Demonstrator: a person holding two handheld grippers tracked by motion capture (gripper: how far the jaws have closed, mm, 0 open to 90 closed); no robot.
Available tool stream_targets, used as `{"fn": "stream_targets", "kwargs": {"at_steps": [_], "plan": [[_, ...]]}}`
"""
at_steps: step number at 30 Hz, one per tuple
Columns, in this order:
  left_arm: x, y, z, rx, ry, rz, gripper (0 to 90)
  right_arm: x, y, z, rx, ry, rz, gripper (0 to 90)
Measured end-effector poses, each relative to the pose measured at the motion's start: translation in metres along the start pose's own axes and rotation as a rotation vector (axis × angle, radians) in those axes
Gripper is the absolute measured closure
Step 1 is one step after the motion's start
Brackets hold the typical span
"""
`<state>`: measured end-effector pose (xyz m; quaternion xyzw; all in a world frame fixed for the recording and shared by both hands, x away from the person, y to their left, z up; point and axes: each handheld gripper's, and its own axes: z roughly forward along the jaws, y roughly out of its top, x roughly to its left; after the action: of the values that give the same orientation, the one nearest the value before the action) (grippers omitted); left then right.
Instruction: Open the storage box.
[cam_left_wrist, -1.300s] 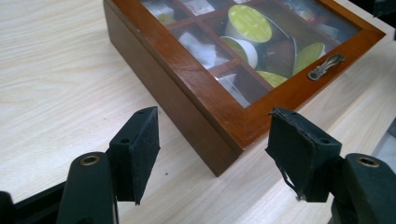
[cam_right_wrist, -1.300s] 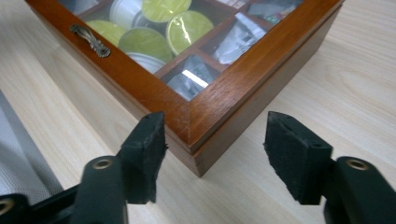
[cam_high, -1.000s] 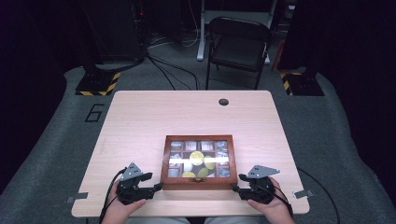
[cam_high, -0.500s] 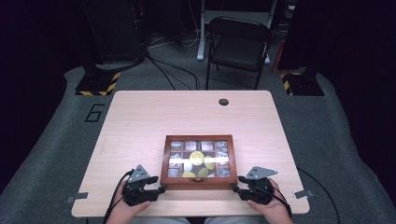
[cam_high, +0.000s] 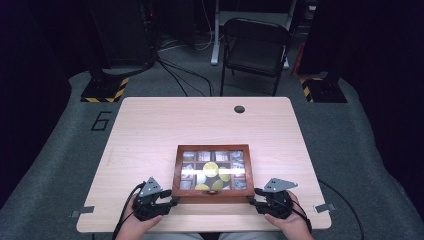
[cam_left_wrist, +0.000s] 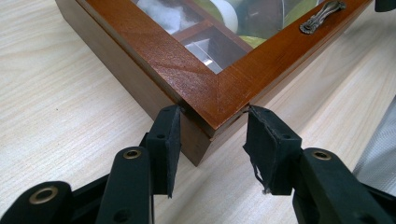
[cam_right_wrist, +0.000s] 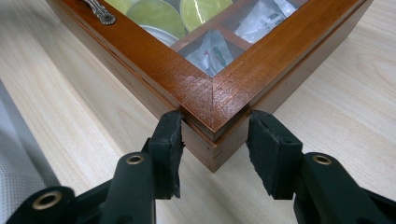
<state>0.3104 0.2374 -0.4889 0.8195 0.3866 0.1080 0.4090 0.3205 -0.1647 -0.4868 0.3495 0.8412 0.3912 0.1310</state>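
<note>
Glass-lidded wooden box (cam_high: 213, 170) on the counter (cam_high: 165, 125), lying near the counter's near edge and about midway between its left and right edges, its long axis running parallel to that near edge. The left tool (cam_high: 172, 202) sits at the box's near-left corner and the right tool (cam_high: 251, 200) at its near-right corner, so each hand is equally close to its own end and the box lies directly ahead of both, between them. In the left gripper view, the left tool (cam_left_wrist: 212, 135) has just been closing and now straddles the mitred corner, its pads (cam_left_wrist: 169, 140) bearing on the two side walls that meet there. In the right gripper view, the right tool (cam_right_wrist: 214, 140) has likewise just been closing and is clamped on the opposite near corner in the same diagonal fashion. The lid's small metal handle (cam_left_wrist: 322, 14) lies along the near side between the two grips, untouched. Judged from this symmetric hold, the coming move depends on both ends rising or sliding together, keeping the long axis level and parallel to the near edge.
</note>
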Motion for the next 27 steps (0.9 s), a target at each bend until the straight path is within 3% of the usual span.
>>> {"fn": "stream_targets", "kwargs": {"at_steps": [14,16,19,24,27], "plan": [[-0.004,0.005,-0.004,-0.035,0.012,0.005,52.3,0.001,0.007,-0.005,-0.027,0.004,0.011,54.6],[-0.004,0.007,-0.004,-0.045,0.016,0.010,51.3,0.001,0.008,-0.006,-0.028,0.002,0.018,54.6],[-0.002,0.011,-0.006,-0.061,0.007,-0.022,48.6,0.000,0.012,-0.009,-0.048,0.019,0.046,54.7],[0.000,0.019,-0.011,-0.078,0.032,-0.013,43.4,-0.003,0.020,-0.015,-0.071,0.036,0.076,53.8],[0.001,0.025,-0.013,-0.079,0.032,0.000,42.7,-0.004,0.023,-0.016,-0.073,0.026,0.054,50.1]]}}
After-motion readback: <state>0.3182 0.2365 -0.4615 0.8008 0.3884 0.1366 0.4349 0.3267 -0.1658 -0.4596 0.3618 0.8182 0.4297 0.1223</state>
